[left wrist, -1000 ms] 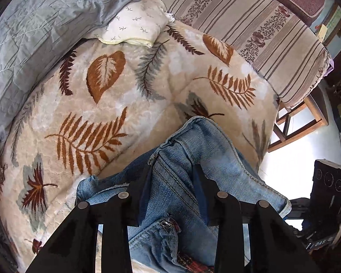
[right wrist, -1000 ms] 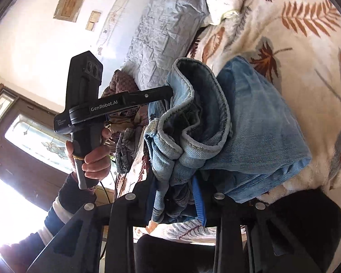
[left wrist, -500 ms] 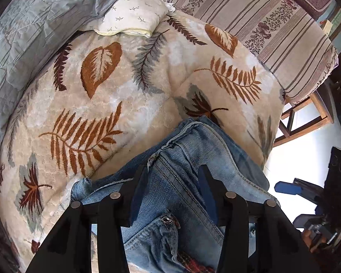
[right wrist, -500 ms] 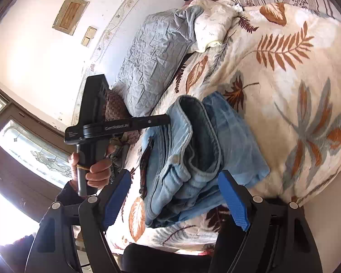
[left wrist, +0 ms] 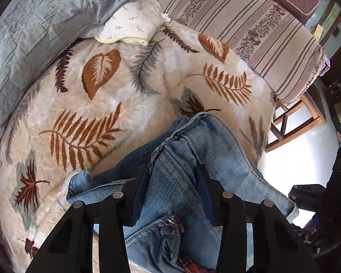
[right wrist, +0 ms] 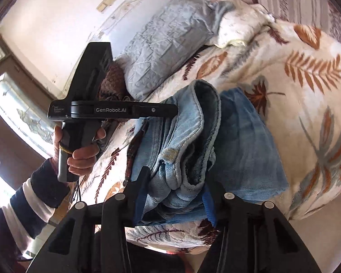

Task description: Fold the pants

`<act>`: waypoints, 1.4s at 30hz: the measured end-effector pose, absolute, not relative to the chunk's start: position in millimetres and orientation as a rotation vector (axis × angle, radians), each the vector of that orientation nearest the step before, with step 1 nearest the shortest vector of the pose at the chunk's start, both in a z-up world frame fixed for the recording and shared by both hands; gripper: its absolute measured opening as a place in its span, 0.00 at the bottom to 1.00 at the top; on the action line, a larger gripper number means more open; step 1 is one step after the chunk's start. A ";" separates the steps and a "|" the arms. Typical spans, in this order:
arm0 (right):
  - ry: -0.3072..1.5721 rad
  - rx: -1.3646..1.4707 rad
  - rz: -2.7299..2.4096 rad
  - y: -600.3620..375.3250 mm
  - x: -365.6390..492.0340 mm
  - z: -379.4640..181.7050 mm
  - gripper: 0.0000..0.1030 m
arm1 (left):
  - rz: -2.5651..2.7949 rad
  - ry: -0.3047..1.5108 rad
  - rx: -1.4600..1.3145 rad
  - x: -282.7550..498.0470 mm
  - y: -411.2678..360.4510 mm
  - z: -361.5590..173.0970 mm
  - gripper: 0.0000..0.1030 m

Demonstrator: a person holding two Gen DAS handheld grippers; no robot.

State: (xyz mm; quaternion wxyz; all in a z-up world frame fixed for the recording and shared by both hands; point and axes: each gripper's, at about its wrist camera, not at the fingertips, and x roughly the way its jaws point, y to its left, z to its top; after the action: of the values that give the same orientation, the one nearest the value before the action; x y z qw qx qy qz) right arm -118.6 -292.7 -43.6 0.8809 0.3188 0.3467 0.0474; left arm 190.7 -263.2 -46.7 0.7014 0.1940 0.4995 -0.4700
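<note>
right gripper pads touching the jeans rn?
Touching. In the right wrist view the right gripper, jaws closing, has both blue pads against the bunched folded jeans on the leaf-print blanket; no gap shows.

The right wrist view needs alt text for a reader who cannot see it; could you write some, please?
The right gripper closes on bunched blue jeans lying on a leaf-patterned blanket. To the left, a hand holds the left gripper against the denim.
</note>
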 end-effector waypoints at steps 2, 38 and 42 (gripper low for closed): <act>0.686 0.648 0.127 -290.8 -119.4 -30.3 0.37 | -1.042 1.093 0.427 188.5 -265.6 -36.5 0.34; 0.803 0.747 0.147 -394.9 -17.0 -72.3 0.06 | -0.776 1.365 -0.174 209.6 -182.7 -84.2 0.44; 0.698 0.637 0.127 -397.0 -19.5 -35.9 0.06 | -0.718 1.320 -0.088 214.2 -197.7 -86.5 0.40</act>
State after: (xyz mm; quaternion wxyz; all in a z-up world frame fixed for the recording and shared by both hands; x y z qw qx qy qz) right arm -19.5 -397.0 -35.9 0.8883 0.3067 0.3361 0.0613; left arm 214.2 -197.7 -86.5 0.7300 -0.0401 0.5994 -0.3259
